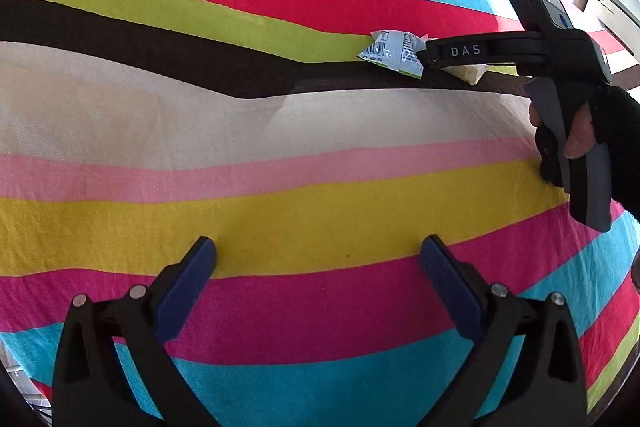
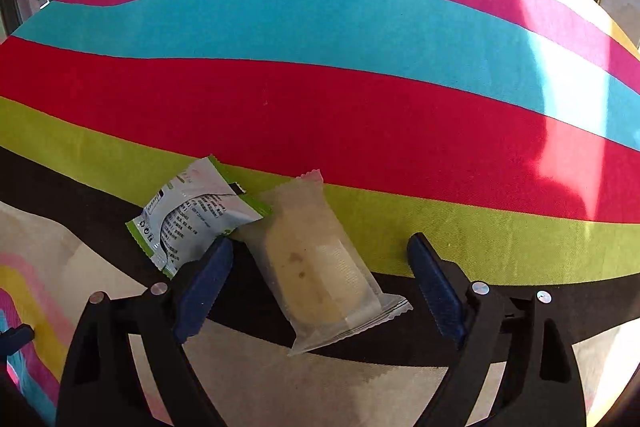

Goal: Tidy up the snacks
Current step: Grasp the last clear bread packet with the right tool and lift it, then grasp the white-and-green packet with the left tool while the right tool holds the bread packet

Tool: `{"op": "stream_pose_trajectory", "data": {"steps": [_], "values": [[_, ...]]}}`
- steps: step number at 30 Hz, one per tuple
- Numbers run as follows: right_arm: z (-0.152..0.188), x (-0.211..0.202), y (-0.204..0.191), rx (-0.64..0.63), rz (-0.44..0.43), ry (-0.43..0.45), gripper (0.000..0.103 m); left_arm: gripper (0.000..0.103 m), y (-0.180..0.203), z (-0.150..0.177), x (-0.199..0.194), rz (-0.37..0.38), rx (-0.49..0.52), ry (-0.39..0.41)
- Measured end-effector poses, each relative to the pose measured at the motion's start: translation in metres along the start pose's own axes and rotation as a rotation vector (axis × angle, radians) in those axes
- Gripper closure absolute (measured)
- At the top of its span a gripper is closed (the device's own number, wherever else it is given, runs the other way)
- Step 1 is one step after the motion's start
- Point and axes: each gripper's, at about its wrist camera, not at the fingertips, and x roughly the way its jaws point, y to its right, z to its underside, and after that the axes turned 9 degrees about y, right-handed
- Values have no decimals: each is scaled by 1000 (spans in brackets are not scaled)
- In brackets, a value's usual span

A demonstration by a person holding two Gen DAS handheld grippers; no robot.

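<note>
- Grippers, two: right gripper (image 2: 320, 281) with blue pads spread, straddling one snack without pressing it; left gripper (image 1: 318, 281) parted wide over bare cloth, nothing between its fingers.
- Snack packets, two, touching: one clear-wrapped pale cake (image 2: 320, 263) between the right fingers; one grey-and-green packet (image 2: 192, 215) just left of it, small print unreadable.
- Lettering: "DAS" on the right gripper's finger, seen from the left wrist.
- Hand (image 1: 576, 135), one, on the right gripper's handle.
- Striped tablecloth (image 2: 320, 99), one, under everything.
</note>
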Motion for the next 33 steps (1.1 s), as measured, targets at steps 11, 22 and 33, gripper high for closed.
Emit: {"op": "stream_pose_trajectory", "data": {"steps": [11,22,33], "values": [[65,-75,-15,-15,-35,24,66,1,-1,0,1,0,-1,-1],[83,-92,-23,-15,-11,34,67,1,-1,0,0,0,-1,-1],[101,-106,-31,-24,-63,28,56,1,-4,-1,1,-2,-2,-5]]}}
